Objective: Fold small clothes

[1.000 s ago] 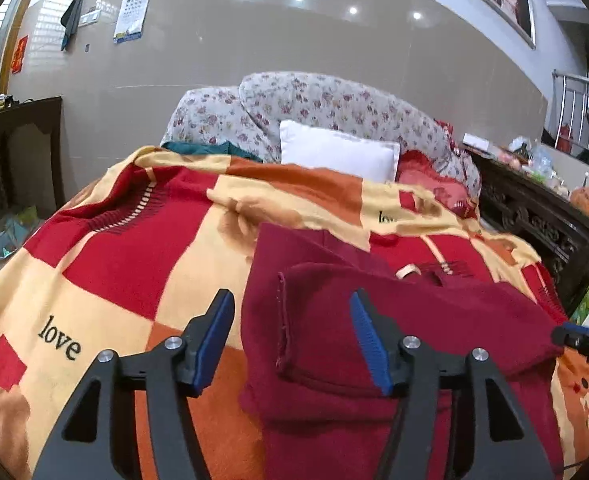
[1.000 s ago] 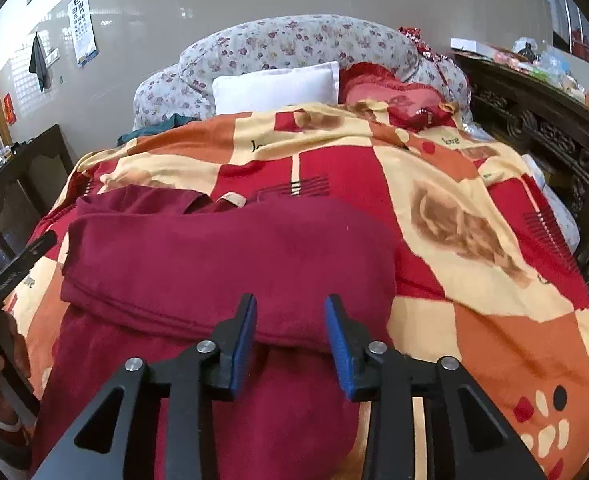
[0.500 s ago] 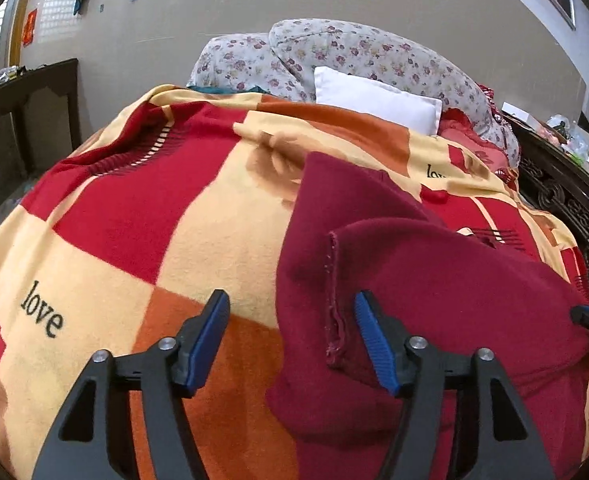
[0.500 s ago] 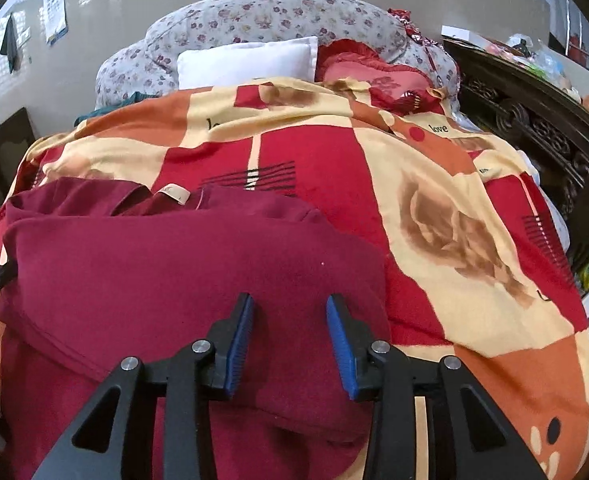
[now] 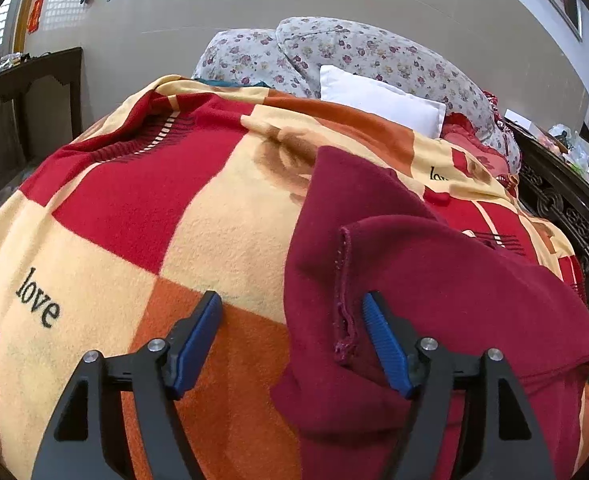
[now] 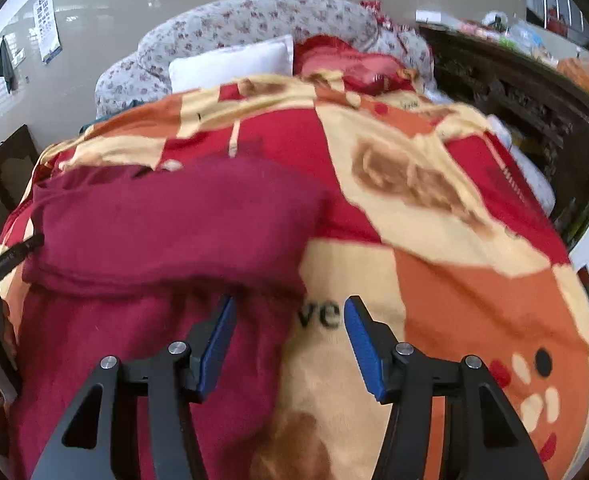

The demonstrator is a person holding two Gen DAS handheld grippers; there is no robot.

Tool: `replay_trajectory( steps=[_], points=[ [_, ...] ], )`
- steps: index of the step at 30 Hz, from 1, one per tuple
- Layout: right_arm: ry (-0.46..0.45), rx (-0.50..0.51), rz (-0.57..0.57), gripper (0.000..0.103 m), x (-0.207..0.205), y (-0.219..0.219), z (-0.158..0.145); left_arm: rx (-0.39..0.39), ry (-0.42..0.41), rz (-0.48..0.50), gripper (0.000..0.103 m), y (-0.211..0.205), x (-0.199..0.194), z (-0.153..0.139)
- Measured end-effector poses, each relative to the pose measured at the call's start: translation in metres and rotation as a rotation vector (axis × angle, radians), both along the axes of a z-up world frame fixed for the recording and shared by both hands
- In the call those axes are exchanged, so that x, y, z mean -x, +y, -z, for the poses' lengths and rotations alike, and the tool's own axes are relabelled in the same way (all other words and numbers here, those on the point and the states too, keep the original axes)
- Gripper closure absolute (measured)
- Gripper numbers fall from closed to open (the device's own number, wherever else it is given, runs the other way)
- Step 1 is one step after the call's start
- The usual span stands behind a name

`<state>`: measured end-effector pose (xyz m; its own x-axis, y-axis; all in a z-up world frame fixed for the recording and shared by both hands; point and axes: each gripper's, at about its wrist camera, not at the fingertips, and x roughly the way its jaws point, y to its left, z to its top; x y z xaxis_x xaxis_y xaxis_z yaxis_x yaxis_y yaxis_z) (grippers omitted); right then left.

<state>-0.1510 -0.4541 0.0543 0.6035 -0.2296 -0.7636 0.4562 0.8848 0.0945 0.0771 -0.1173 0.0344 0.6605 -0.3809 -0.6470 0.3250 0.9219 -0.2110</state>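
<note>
Lying folded on the checkered blanket [image 5: 222, 240] is the maroon garment [image 5: 434, 280]. Both the left gripper [image 5: 292, 338] and the right gripper [image 6: 290, 344] are opening, pinching nothing.

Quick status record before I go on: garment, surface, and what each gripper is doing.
garment: maroon garment, partly folded, one layer lapped over another
surface: patterned blanket on a bed
left gripper: jaws opening, astride the garment's left edge, pads not pressing it
right gripper: jaws opening, at the garment's right edge, nothing gripped
background: white pillow
</note>
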Motion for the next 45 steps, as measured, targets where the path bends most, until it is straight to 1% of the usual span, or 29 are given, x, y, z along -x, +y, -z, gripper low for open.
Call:
replay_trajectory(
  steps=[3,4,5,6,7,8,9,11,14,16,17,18,19,20,23,24,25,26,27,29,30,31,33,35,37,39,42,45],
  points=[
    [-0.024,-0.054,-0.01,0.043,-0.007,-0.006,0.011,-0.004,-0.004,0.0,0.031,0.0,0.0,0.0],
    [-0.023,-0.064,-0.006,0.045,-0.011,-0.009,0.015,-0.001,-0.001,0.0,0.031,0.0,0.001,0.0],
    [-0.03,-0.064,0.0,0.052,-0.015,-0.012,0.018,0.002,0.001,0.001,0.03,0.0,0.0,0.0],
    [-0.056,-0.045,-0.004,0.077,-0.015,-0.013,0.017,0.001,0.001,0.0,0.03,-0.001,0.001,0.0],
    [-0.071,-0.053,-0.013,0.088,-0.015,-0.013,0.016,0.002,0.003,0.001,0.03,-0.001,0.001,0.0],
    [-0.086,-0.062,-0.01,0.089,-0.013,-0.014,0.012,0.004,0.004,0.002,0.03,-0.001,0.001,0.0],
    [-0.092,-0.032,-0.011,0.091,-0.011,-0.011,0.007,0.002,0.004,0.002,0.03,-0.001,0.002,0.0],
    [-0.075,0.045,0.002,0.092,-0.009,-0.008,0.003,-0.004,-0.001,0.003,0.03,-0.002,0.002,0.0],
    [-0.026,0.026,0.017,0.092,-0.014,-0.016,0.016,-0.015,-0.01,0.007,0.03,-0.003,0.005,0.001],
    [-0.004,0.074,0.013,0.092,-0.018,-0.009,0.018,-0.011,-0.006,0.004,0.029,-0.004,0.005,0.001],
    [-0.002,0.077,0.012,0.091,-0.017,-0.008,0.016,-0.007,-0.003,0.002,0.028,-0.004,0.005,0.001],
    [-0.003,0.067,0.011,0.091,-0.016,-0.008,0.013,-0.003,0.0,0.0,0.027,-0.003,0.005,0.002],
    [-0.009,0.041,0.01,0.087,-0.012,-0.008,0.008,0.0,0.002,0.0,0.027,-0.002,0.005,0.001],
    [-0.012,0.028,0.012,0.086,-0.008,-0.007,0.006,-0.004,0.002,-0.001,0.027,-0.003,0.007,0.0],
    [-0.01,0.002,-0.018,0.083,0.011,0.001,-0.005,-0.034,0.006,0.006,0.027,-0.001,0.011,-0.005],
    [-0.001,-0.011,-0.026,0.077,0.022,0.005,-0.009,-0.042,0.007,0.015,0.027,0.0,0.014,-0.008],
    [0.003,-0.023,-0.03,0.067,0.027,0.008,-0.011,-0.051,0.008,0.028,0.027,0.0,0.019,-0.013],
    [0.005,-0.041,-0.038,0.062,0.036,0.011,-0.014,-0.056,0.007,0.039,0.027,0.002,0.025,-0.018],
    [0.007,-0.054,-0.055,0.058,0.046,0.015,-0.017,-0.059,0.004,0.051,0.027,0.004,0.03,-0.022],
    [0.009,-0.074,-0.083,0.057,0.064,0.022,-0.024,-0.074,0.006,0.091,0.026,0.01,0.046,-0.03],
    [0.014,-0.106,-0.1,0.054,0.077,0.025,-0.027,-0.086,0.014,0.114,0.025,0.015,0.057,-0.033],
    [0.02,-0.127,-0.109,0.046,0.084,0.027,-0.028,-0.089,0.018,0.126,0.025,0.02,0.065,-0.036],
    [0.044,-0.174,-0.151,0.04,0.105,0.037,-0.028,-0.072,0.027,0.15,0.023,0.036,0.083,-0.04],
    [0.051,-0.192,-0.181,0.039,0.127,0.048,-0.027,-0.056,0.041,0.145,0.021,0.056,0.102,-0.041],
    [0.051,-0.224,-0.186,0.036,0.146,0.056,-0.019,-0.046,0.051,0.141,0.021,0.071,0.119,-0.04],
    [0.062,-0.237,-0.197,0.036,0.158,0.066,-0.007,-0.062,0.062,0.143,0.021,0.085,0.136,-0.037],
    [0.076,-0.256,-0.209,0.036,0.166,0.075,0.01,-0.083,0.078,0.144,0.021,0.1,0.158,-0.029],
    [0.08,-0.306,-0.227,0.036,0.171,0.083,0.025,-0.086,0.123,0.155,0.021,0.111,0.176,-0.019]
  ],
)
